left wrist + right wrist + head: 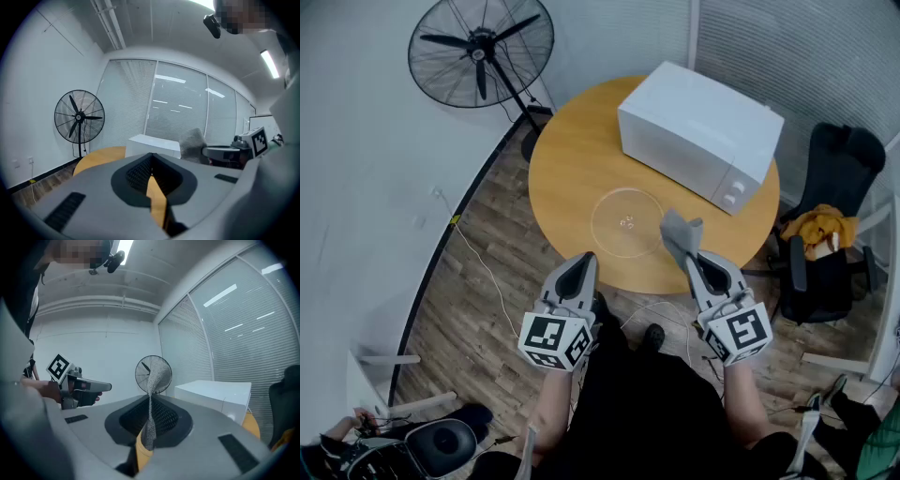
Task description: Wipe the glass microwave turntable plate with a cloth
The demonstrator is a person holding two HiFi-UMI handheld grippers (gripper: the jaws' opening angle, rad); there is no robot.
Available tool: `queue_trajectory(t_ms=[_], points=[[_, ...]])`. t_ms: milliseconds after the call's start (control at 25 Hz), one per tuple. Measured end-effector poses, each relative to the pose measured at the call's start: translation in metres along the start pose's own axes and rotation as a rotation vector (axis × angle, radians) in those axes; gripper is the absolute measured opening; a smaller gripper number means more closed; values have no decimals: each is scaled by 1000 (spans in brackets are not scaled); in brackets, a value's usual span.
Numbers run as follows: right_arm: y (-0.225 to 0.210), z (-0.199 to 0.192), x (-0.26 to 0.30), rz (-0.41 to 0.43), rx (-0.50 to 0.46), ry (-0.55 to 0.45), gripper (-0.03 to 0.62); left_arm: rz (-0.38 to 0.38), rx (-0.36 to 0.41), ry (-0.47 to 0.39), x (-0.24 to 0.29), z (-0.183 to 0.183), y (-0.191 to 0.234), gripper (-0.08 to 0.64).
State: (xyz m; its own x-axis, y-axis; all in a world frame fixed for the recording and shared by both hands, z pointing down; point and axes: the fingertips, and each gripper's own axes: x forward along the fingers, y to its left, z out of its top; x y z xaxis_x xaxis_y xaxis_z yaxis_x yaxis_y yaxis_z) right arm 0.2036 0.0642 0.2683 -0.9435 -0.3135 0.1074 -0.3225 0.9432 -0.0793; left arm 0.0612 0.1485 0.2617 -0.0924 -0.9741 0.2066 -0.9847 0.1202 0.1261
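— On the round table (567,159), toward its near edge, lies the glass plate (626,223). Which gripper is nearer?
— The right gripper (690,256), clenched on the cloth (679,232): plate at its ten o'clock, close by. The left gripper (582,266), closed and empty: plate at one o'clock, farther.

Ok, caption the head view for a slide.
Right gripper grips a grey cloth; glass turntable plate lies beside the white microwave.

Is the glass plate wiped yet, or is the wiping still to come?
Done: the glass plate sits out on the table beside the microwave. In hand: the right hand-held gripper clamps the cloth, held up near the plate, not touching it. The left hand-held gripper is shut, empty. Left: probably all the wiping.
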Motion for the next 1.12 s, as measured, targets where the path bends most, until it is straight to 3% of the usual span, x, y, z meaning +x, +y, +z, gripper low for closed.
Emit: queue_trajectory(t_ms=[400, 680, 880, 1120], points=[[-9, -1, -1, -40, 47, -24, 23, 19, -4, 22, -1, -6, 3, -6], [-11, -16, 2, -27, 88, 16, 26, 29, -13, 61, -1, -19, 5, -6], [-14, -26, 21, -51, 138, 33, 26, 47, -31, 91, 4, -31, 27, -6], [-18, -28, 56, -83, 118, 69, 26, 32, -41, 111, 27, -34, 67, -6]])
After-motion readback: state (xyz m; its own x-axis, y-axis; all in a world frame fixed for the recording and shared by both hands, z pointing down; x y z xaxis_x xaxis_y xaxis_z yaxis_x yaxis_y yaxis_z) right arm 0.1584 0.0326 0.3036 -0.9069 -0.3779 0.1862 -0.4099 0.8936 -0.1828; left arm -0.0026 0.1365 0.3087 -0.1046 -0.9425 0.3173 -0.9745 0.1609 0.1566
